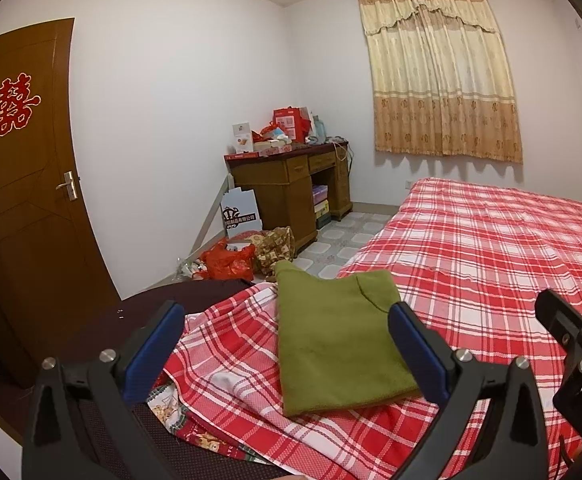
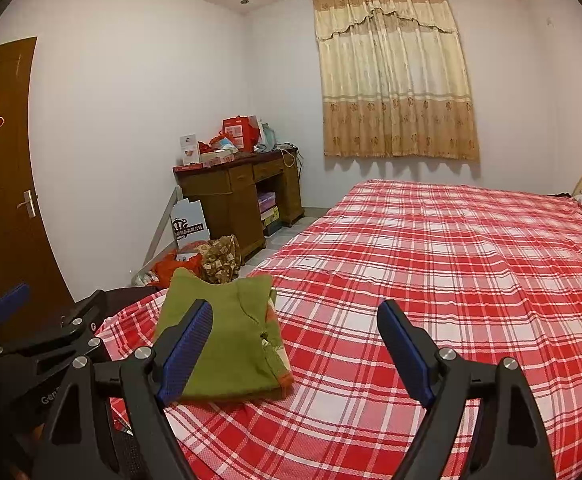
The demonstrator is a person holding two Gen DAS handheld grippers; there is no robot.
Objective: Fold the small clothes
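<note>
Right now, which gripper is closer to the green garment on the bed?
Left. The left gripper hovers open with the green garment between its fingers; the right gripper sits open beside it, over the bedsheet.

The green garment [image 1: 343, 340] is matt, fuzzy cloth, lying folded on the red plaid bedsheet [image 1: 491, 264], a thin woven cotton-like cloth, lightly creased. Beyond the garment, the desk [image 1: 291, 184] is brown varnished wood with a dull sheen, as is the door [image 1: 23, 200], whose handle [image 1: 68, 186] is shiny metal. Both grippers have matt black plastic frames, textured blue pads [image 2: 187, 348] and bright metal screws [image 2: 447, 354].
</note>
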